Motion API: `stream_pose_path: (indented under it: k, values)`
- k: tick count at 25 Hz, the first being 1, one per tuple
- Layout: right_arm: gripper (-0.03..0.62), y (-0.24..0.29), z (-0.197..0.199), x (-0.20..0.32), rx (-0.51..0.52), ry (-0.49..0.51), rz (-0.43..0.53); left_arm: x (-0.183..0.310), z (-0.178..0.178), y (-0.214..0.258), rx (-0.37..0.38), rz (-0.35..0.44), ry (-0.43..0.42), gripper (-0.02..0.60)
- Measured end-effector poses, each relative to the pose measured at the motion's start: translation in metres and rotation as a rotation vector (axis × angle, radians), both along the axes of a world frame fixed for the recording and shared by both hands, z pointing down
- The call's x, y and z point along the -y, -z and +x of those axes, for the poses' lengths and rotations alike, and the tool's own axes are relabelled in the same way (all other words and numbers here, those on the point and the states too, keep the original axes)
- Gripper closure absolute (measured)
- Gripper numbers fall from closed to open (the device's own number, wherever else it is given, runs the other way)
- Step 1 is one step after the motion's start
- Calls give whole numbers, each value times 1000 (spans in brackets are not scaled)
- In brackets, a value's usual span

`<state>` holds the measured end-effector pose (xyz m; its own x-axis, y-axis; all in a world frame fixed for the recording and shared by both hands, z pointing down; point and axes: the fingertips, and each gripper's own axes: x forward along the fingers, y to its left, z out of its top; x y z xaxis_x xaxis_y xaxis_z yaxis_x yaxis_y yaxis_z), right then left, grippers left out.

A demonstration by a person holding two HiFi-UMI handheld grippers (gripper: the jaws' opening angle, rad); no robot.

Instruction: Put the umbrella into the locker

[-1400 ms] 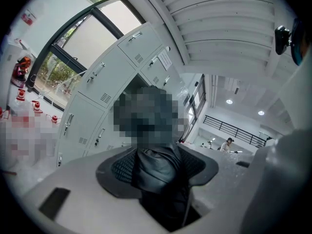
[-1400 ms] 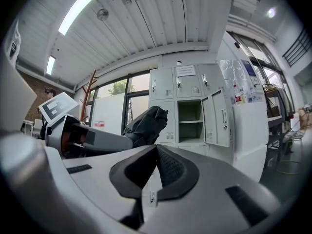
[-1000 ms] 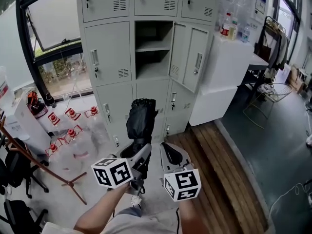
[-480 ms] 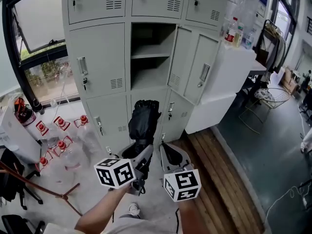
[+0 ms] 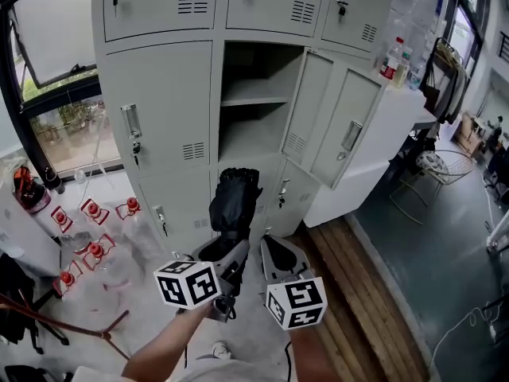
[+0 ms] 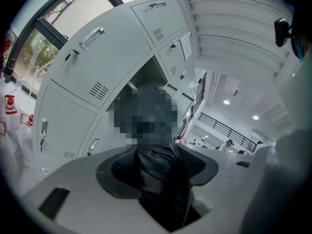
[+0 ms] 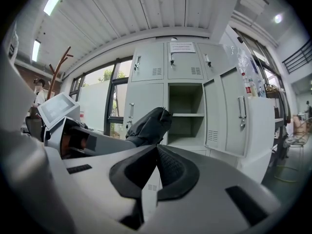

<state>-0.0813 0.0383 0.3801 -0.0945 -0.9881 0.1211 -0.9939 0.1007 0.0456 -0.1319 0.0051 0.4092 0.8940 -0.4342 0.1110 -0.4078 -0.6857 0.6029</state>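
The black folded umbrella [image 5: 233,201] stands upright in front of the locker [image 5: 159,78], just below its open compartment [image 5: 254,102] and outside it. Its lower end is clamped between the jaws of the left gripper [image 5: 228,251]. Just beside, the right gripper [image 5: 278,253] has its jaws together on nothing. The compartment's door [image 5: 334,122] hangs open at the right.

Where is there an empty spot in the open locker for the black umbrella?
Both parts of the open locker look bare: the space above the shelf, under the locker's roof, and the space below the shelf, beside the open door. The floor at the left is crowded with red-capped bottles.
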Motion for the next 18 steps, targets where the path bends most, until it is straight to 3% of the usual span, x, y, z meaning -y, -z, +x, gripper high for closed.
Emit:
stream_pose_path:
  k: [8,18]
  values:
    - [591,-4,-1,33,3,-7,-5,33,-3,-3,-4,2,-23,345]
    - [591,-5,14,64,-3,47,18,58,13,-5,18,18,8,345]
